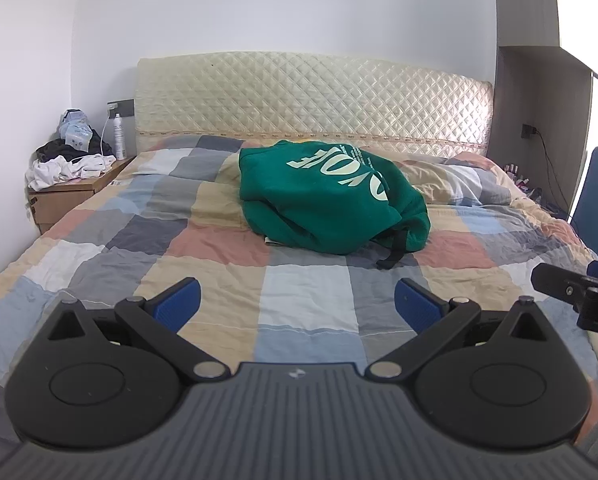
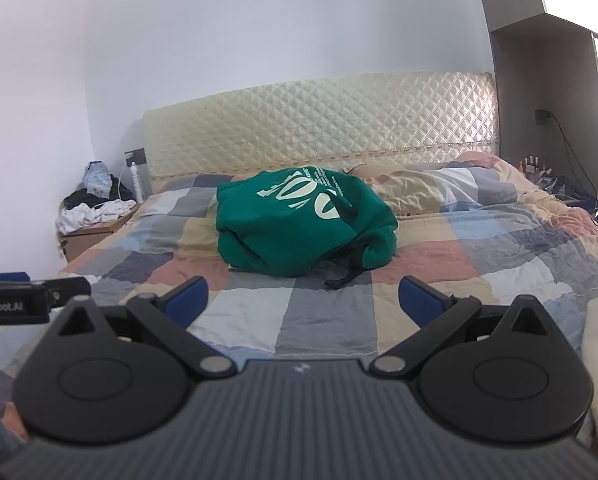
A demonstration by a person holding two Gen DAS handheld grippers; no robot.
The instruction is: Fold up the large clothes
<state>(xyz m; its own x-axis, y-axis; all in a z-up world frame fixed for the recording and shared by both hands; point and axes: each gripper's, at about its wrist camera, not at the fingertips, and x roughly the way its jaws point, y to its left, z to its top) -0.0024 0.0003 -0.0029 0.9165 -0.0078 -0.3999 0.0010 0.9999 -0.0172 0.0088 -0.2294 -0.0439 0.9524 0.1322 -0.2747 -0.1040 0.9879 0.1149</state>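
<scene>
Currently the green sweatshirt (image 1: 331, 200) is lying bunched mid-bed on the patchwork quilt (image 1: 299, 300), cream lettering up, a black strap (image 1: 393, 250) trailing at its near edge. Thick, soft fleece: probably heavy-ish, limp, non-slip. Best taken at hem or shoulder seams. Left gripper (image 1: 297, 304) and right gripper (image 2: 303, 300) are hovering wide apart, carrying nothing.
</scene>
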